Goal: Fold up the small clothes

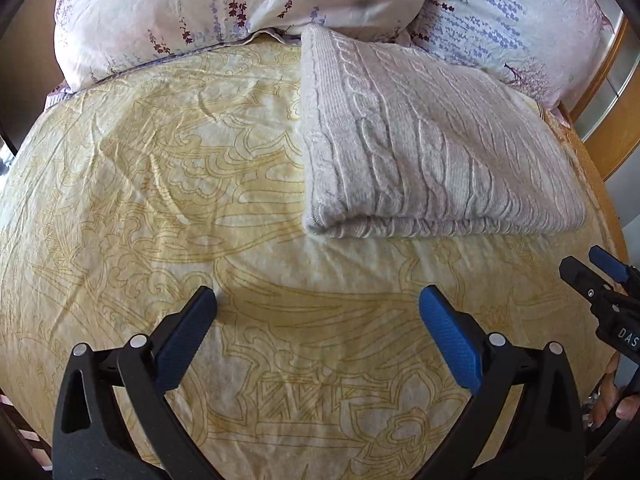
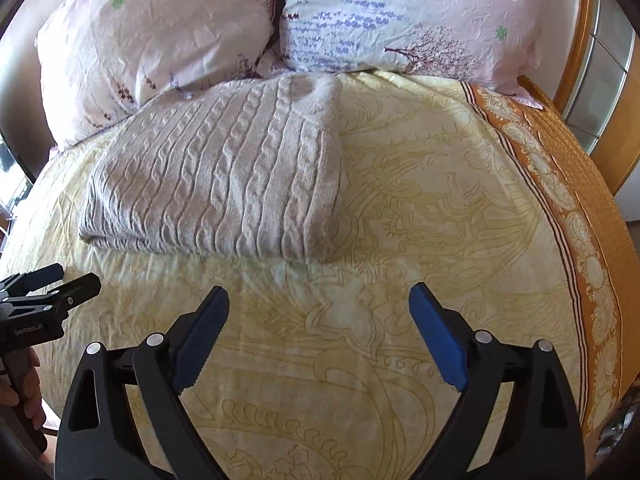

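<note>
A pale grey cable-knit sweater lies folded into a thick rectangle on the yellow patterned bedspread, close to the pillows. In the right wrist view the same sweater sits at the upper left. My left gripper hangs open over bare bedspread, short of the sweater's near folded edge, with nothing between its blue pads. My right gripper is also open and empty, in front of the sweater's near right corner. Each gripper shows at the edge of the other's view: the right gripper, the left gripper.
Two floral pillows lean at the head of the bed. An orange patterned border runs down the bedspread's right side beside a wooden bed frame. A person's hand holds the left gripper's handle.
</note>
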Motion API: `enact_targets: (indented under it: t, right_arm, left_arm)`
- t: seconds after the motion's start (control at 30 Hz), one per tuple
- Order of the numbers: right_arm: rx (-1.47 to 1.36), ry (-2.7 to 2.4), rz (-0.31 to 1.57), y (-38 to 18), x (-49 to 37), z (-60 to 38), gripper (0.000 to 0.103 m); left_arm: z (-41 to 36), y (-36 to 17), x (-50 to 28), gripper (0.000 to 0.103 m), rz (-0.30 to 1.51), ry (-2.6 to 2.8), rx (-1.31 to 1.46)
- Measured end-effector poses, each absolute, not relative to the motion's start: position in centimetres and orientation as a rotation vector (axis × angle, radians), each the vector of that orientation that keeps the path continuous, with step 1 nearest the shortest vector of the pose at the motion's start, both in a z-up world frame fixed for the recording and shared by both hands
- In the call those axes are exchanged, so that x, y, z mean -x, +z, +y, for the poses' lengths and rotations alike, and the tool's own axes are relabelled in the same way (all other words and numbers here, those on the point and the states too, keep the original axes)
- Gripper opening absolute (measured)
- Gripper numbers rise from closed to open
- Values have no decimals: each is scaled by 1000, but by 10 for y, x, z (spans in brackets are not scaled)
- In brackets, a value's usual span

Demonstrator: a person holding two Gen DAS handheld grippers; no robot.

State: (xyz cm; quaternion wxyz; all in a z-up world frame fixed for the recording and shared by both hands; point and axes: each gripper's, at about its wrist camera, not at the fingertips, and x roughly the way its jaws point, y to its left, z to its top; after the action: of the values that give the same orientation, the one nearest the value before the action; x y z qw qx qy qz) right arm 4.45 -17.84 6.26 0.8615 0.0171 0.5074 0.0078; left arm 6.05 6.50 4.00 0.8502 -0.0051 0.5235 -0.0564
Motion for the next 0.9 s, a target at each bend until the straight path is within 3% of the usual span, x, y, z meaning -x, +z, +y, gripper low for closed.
enact_targets:
  t: [0.3,0.9]
  right_arm:
    - [-27,-13,1159,44,-45,-173,102]
    - [-22,-26,1213,42,-52,-167,102]
  left_arm:
    - [53,35,-63,101,1130,-67,-63]
    - [52,34,-77,101,1233,-20,-32]
